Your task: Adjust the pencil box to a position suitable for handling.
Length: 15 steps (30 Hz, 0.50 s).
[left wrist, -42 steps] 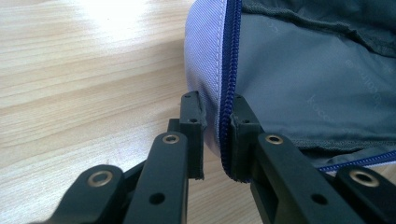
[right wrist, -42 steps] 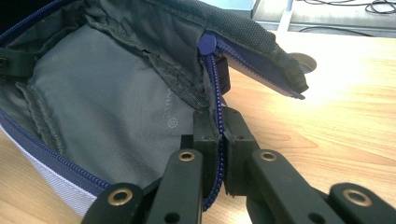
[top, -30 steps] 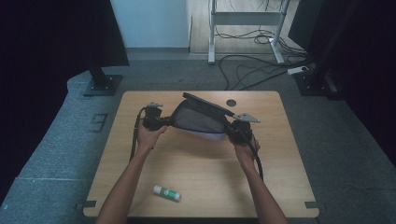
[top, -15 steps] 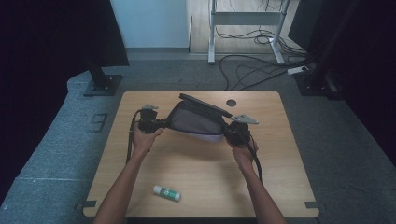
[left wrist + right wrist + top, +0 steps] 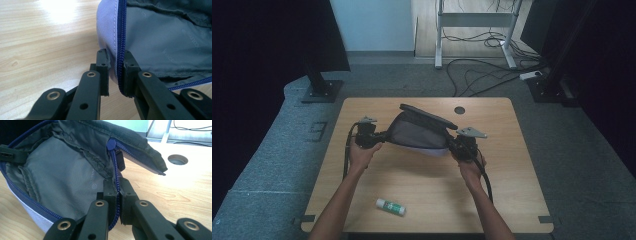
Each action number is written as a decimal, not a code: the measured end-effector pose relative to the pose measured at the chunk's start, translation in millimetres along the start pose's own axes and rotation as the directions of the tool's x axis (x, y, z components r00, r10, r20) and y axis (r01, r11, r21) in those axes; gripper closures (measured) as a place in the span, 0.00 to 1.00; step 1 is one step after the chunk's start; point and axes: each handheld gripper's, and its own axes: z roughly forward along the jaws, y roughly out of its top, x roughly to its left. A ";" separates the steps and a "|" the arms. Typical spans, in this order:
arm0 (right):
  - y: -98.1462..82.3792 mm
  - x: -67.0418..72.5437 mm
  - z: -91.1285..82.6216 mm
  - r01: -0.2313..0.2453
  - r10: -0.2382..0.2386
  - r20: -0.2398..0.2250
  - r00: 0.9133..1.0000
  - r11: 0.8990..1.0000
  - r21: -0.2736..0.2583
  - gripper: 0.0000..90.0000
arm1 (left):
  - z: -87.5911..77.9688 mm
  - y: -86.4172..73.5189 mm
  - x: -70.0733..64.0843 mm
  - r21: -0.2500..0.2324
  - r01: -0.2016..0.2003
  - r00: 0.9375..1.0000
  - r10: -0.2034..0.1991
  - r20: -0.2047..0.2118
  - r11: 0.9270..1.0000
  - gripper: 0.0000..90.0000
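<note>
Table (image 5: 512, 165) of pale wood carries an unzipped pouch (image 5: 419, 131) at its far middle, lifted a little higher and stretched wider than a moment ago, its dark flap tipped up toward the far side. Since then the hands have drawn slightly apart, so the mouth now gapes, likely ready for filling. Left gripper (image 5: 371, 136) is clamped on the pouch's left zipper edge, right gripper (image 5: 462, 146) is clamped on the zipper edge at the right. A glue stick (image 5: 390, 206) lies untouched near the front edge.
</note>
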 end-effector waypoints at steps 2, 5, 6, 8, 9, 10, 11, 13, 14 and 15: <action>-2.3 1.2 -0.5 0.006 -0.006 -0.002 1.000 1.000 0.000 0.94 | -0.6 -2.5 0.5 0.005 0.001 1.000 -0.001 0.003 1.000 0.88; -5.7 2.9 -1.0 0.008 -0.008 -0.007 1.000 1.000 0.001 0.94 | -1.7 -5.8 1.1 0.009 0.002 1.000 -0.002 0.005 1.000 0.88; -6.7 3.4 -1.3 0.010 -0.010 -0.009 1.000 1.000 -0.001 0.94 | -2.1 -6.9 1.1 0.012 0.001 1.000 -0.001 0.007 1.000 0.88; -8.5 4.4 -2.4 0.009 -0.009 -0.015 1.000 1.000 -0.002 0.94 | -3.5 -8.9 1.0 0.009 0.001 1.000 -0.001 0.009 1.000 0.88; -9.3 5.0 -3.2 0.010 -0.010 -0.017 1.000 1.000 -0.002 0.94 | -4.5 -10.2 0.9 0.009 0.000 1.000 0.000 0.010 1.000 0.88; -10.2 5.6 -4.1 0.011 -0.011 -0.020 1.000 1.000 -0.005 0.94 | -5.1 -11.2 0.9 0.008 -0.001 1.000 0.001 0.011 1.000 0.88; -10.9 6.3 -5.0 0.009 -0.010 -0.023 1.000 1.000 -0.005 0.94 | -5.7 -12.0 1.0 0.008 -0.001 1.000 0.001 0.012 1.000 0.88; -12.0 7.4 -6.3 0.014 -0.014 -0.027 1.000 1.000 -0.010 0.94 | -6.9 -14.0 1.2 0.008 -0.001 1.000 0.001 0.015 1.000 0.88; -12.7 8.1 -6.8 0.014 -0.014 -0.029 0.999 1.000 -0.010 0.94 | -7.4 -15.2 1.2 0.008 -0.001 1.000 0.001 0.016 1.000 0.88; -13.3 8.6 -7.3 0.014 -0.015 -0.033 0.999 1.000 -0.010 0.94 | -8.1 -16.2 1.2 0.009 -0.001 1.000 0.001 0.018 1.000 0.88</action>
